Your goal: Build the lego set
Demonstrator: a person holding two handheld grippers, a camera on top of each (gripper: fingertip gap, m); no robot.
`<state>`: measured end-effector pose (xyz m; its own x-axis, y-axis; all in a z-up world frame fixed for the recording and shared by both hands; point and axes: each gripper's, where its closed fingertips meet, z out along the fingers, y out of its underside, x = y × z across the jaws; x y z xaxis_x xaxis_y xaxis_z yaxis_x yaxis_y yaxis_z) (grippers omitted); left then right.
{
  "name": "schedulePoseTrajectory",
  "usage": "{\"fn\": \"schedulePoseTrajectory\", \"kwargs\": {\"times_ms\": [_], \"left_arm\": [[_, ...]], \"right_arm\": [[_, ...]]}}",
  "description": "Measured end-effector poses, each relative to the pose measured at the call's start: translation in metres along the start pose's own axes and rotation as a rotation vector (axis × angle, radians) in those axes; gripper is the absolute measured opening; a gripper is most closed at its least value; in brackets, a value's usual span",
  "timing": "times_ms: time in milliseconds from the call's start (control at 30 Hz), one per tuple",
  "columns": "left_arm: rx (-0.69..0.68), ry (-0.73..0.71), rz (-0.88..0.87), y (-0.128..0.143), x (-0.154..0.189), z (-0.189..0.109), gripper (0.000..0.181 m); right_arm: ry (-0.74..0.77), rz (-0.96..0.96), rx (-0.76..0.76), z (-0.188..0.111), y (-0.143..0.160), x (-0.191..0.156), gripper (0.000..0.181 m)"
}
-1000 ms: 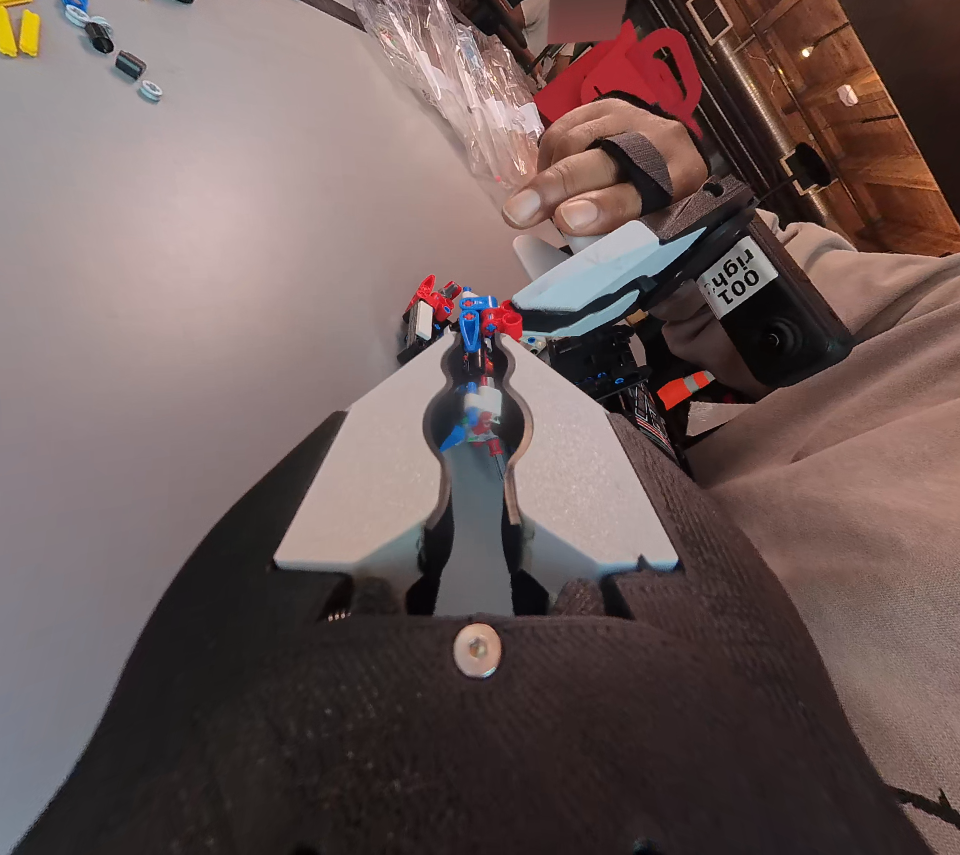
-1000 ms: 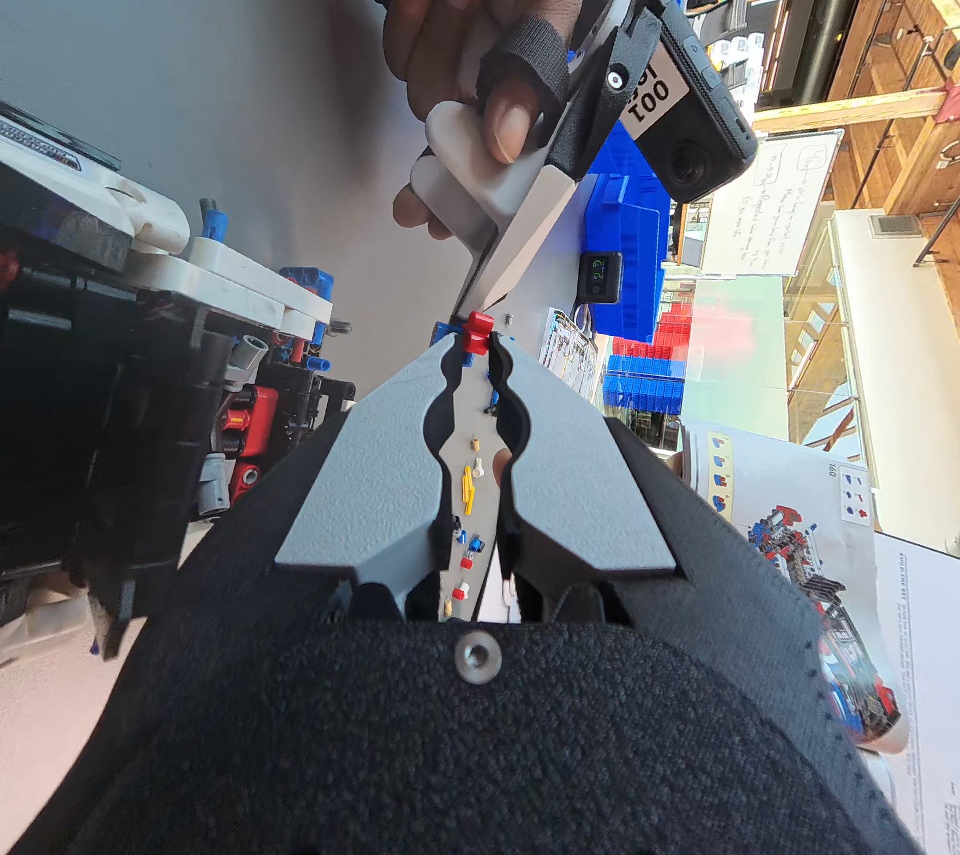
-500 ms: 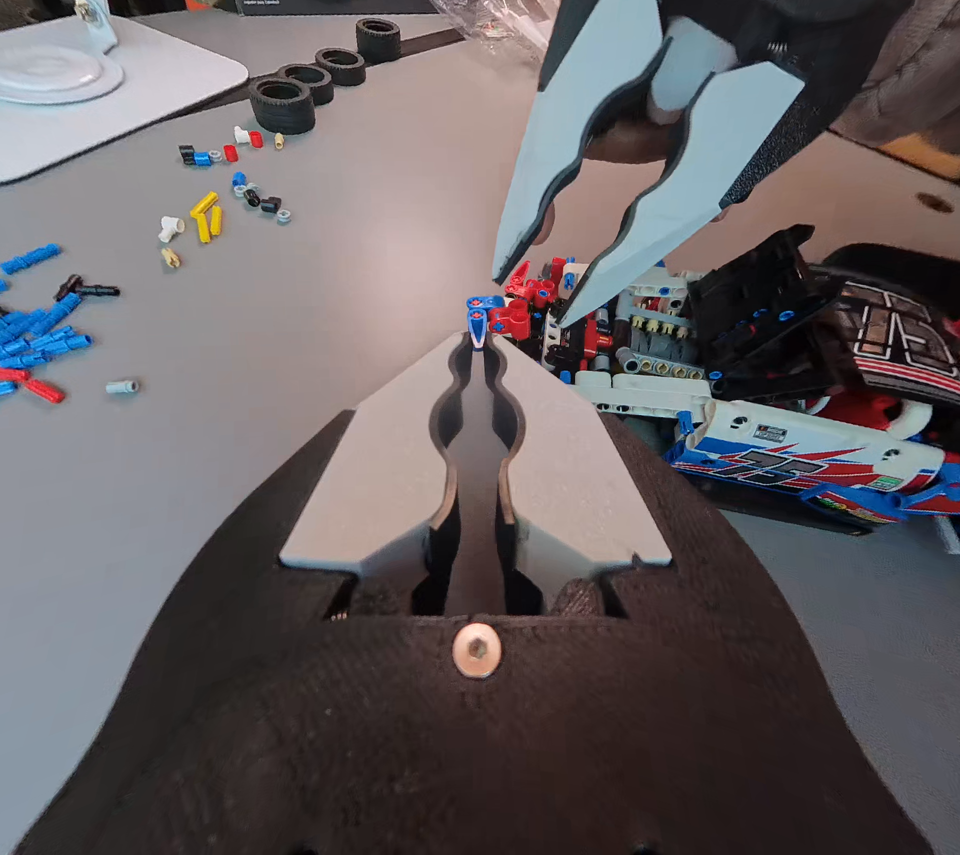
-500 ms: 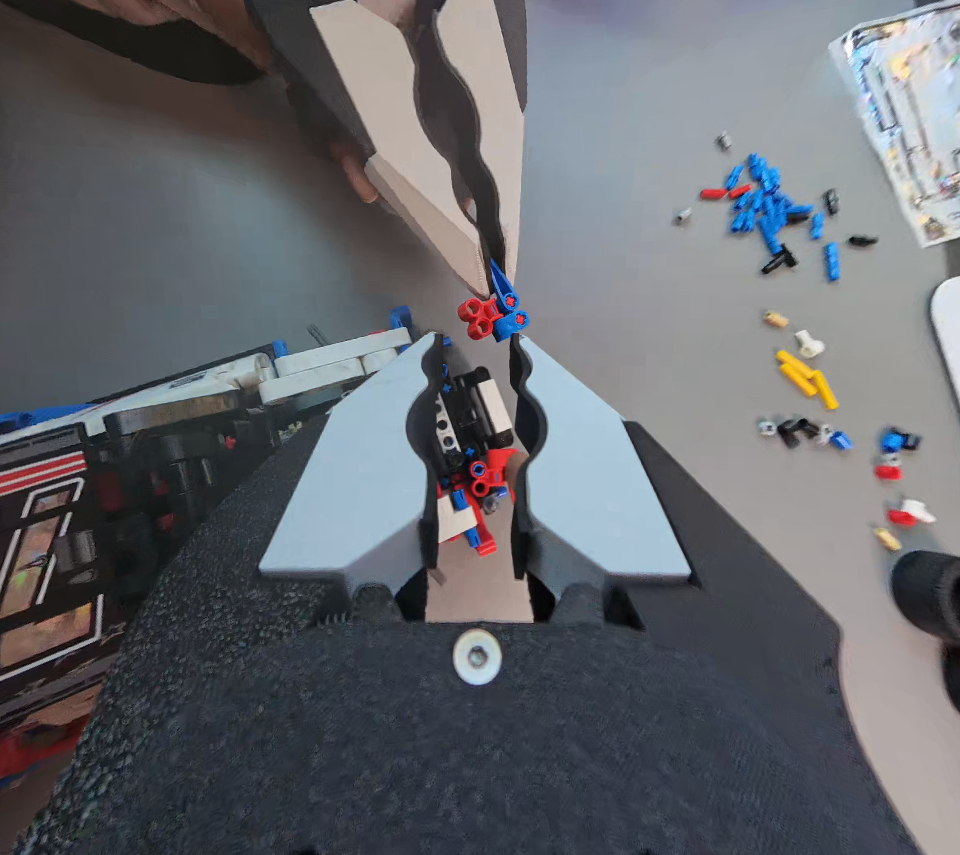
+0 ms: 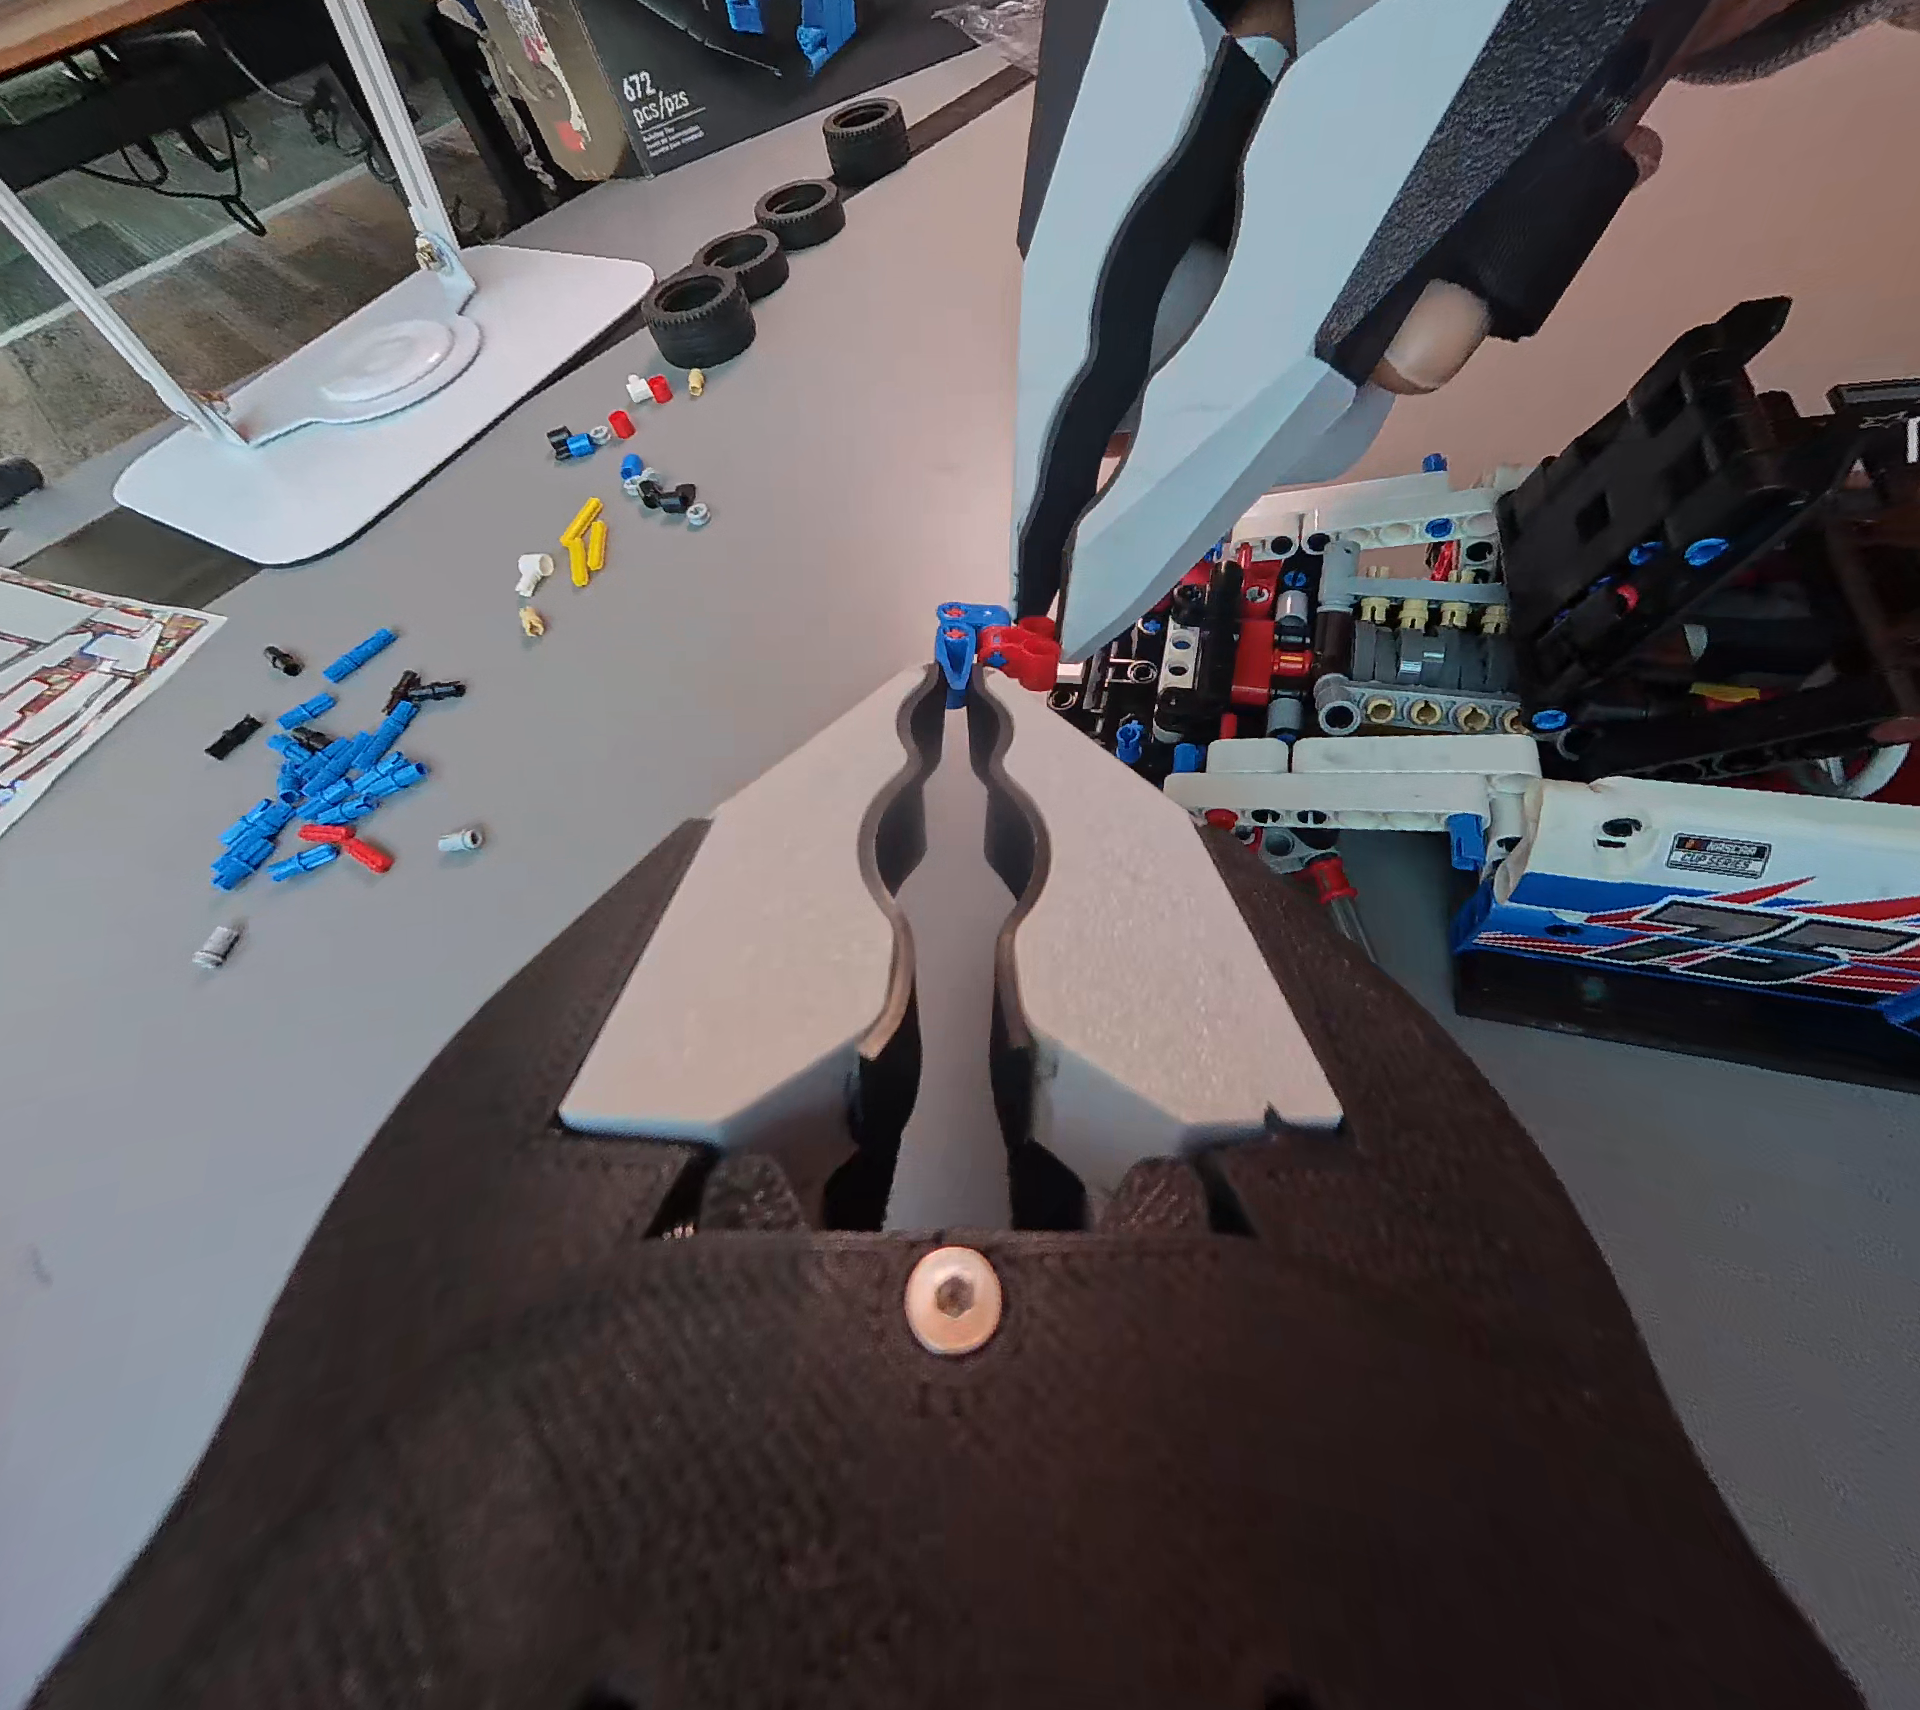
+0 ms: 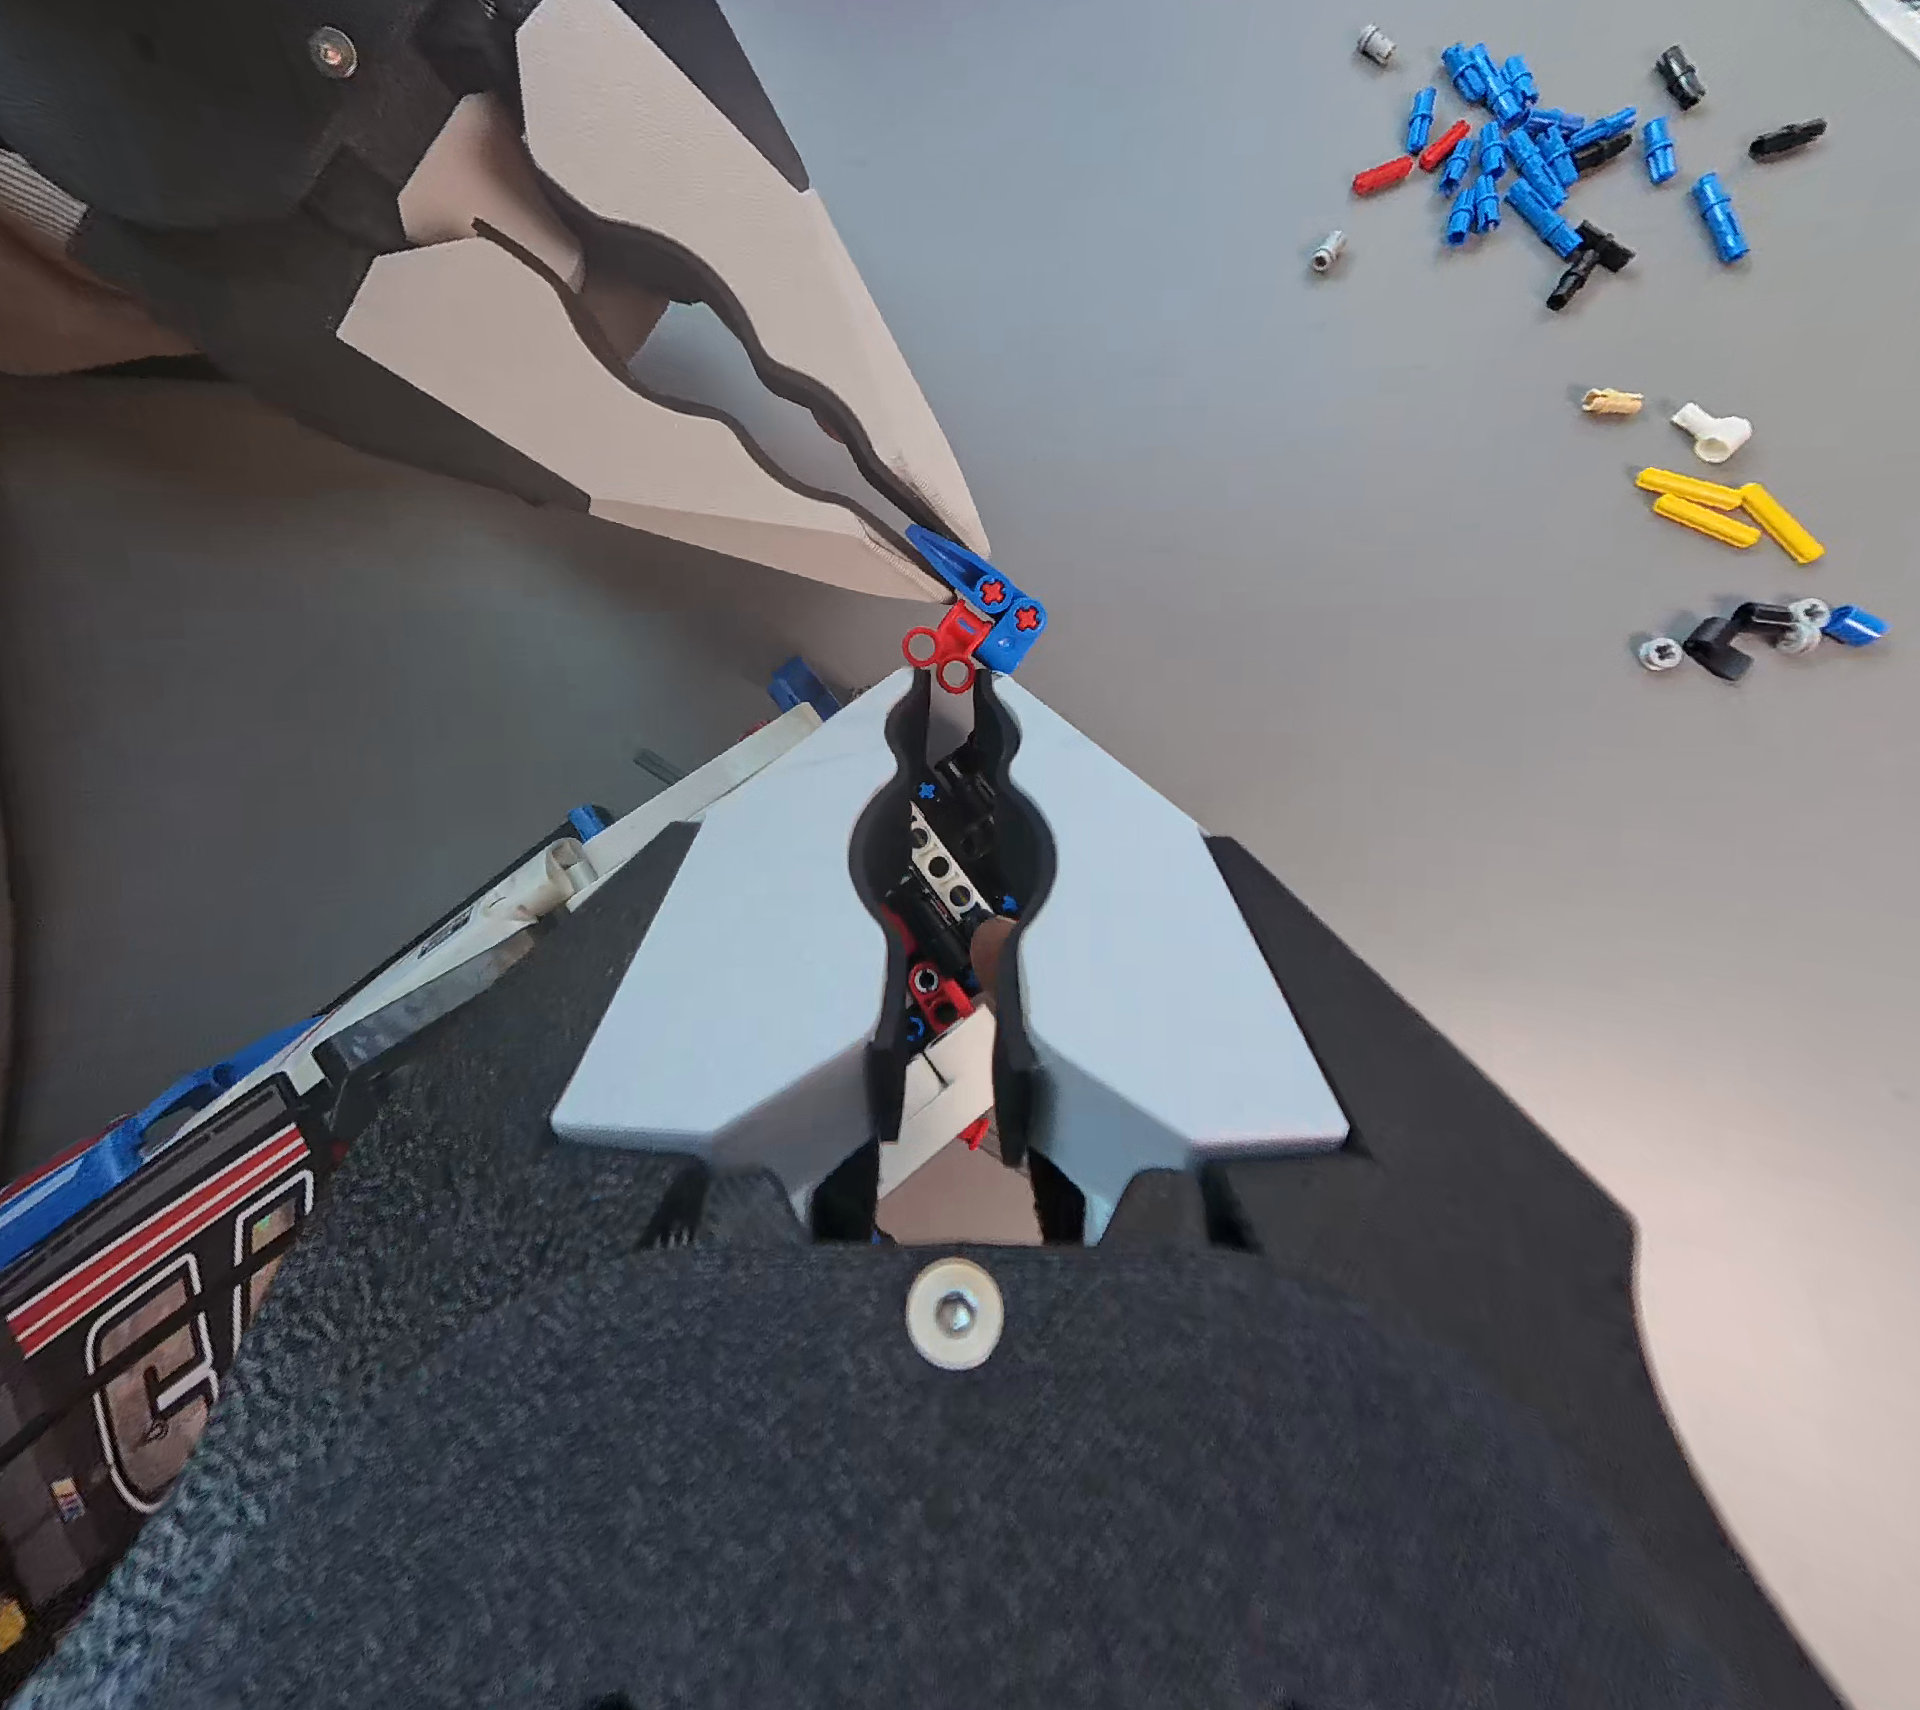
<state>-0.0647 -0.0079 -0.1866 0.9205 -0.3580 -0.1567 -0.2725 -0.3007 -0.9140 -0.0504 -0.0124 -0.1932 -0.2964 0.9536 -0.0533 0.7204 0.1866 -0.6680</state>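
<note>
- Since half a second ago: right claw (image 5: pixel 1044 637) narrowed, pinching the red connector (image 6: pixel 943 650).
- Left claw (image 5: pixel 954 689): clamped on blue piece (image 5: pixel 954 637), above bench (image 5: pixel 727 985).
- Car (image 5: pixel 1455 725): half-built; tyres (image 5: pixel 701 320), pins (image 6: pixel 1507 154) unused.

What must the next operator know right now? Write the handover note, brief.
Left gripper: shut on the blue piece of a small blue-and-red sub-assembly, held above the table.
Right gripper: tips closed on its red connector.
Car model: partly built, beside the grippers, chassis exposed.
Loose parts: blue pins, yellow pieces, four tires unmounted.
Done: the blue and red pieces appear joined.
Left: probably fit the sub-assembly to the car; tires and loose parts remain.
</note>
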Motion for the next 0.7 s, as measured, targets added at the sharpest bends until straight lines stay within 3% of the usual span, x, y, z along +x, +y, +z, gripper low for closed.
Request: {"fn": "schedulePoseTrajectory", "kwargs": {"times_ms": [333, 700], "left_arm": [[-0.106, 0.235, -0.149, 0.023, 0.021, 0.002, 0.010], [-0.127, 0.345, -0.280, 0.024, 0.023, 0.000, 0.011]], "right_arm": [[-0.016, -0.210, -0.079, 0.005, 0.019, -0.007, 0.003], [-0.106, -0.332, -0.137, 0.009, 0.019, -0.006, 0.003]]}}
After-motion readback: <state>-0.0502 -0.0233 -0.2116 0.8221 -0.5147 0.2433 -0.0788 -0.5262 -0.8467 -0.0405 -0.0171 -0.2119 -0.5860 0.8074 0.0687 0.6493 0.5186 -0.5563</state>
